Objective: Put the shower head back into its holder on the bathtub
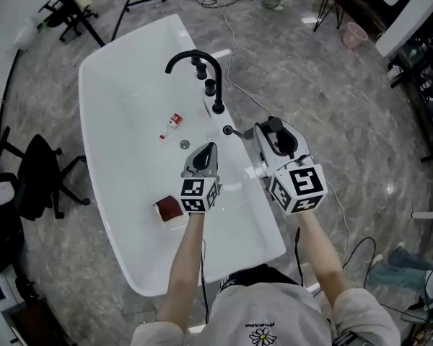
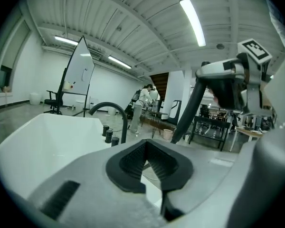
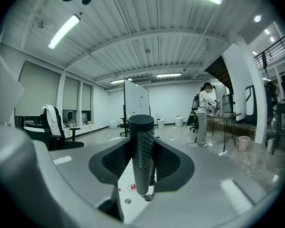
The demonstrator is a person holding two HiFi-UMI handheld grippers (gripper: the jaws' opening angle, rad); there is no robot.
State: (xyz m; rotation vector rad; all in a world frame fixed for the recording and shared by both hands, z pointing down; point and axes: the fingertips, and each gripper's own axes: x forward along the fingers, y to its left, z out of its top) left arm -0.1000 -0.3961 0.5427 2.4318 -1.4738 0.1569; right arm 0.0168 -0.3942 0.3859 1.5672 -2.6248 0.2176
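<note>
The black shower head (image 3: 141, 151) stands upright between the pads of my right gripper (image 3: 142, 167), which is shut on it. In the head view this gripper (image 1: 263, 132) hovers over the right rim of the white bathtub (image 1: 115, 215), just right of the small black holder (image 1: 228, 130) and apart from it. My left gripper (image 1: 208, 153) is over the tub's inside, beside the right one, shut with nothing in it. From the left gripper view (image 2: 149, 167) the pads meet at their tips, and the shower head's dark handle (image 2: 187, 115) slants down from the right gripper (image 2: 228, 87).
A curved black faucet (image 1: 195, 60) with black knobs (image 1: 210, 86) stands on the rim beyond the holder. A small bottle (image 1: 172, 125) and the drain (image 1: 185, 144) lie in the tub, a red-brown box (image 1: 169, 209) nearer me. An office chair (image 1: 40, 175) stands left of the tub.
</note>
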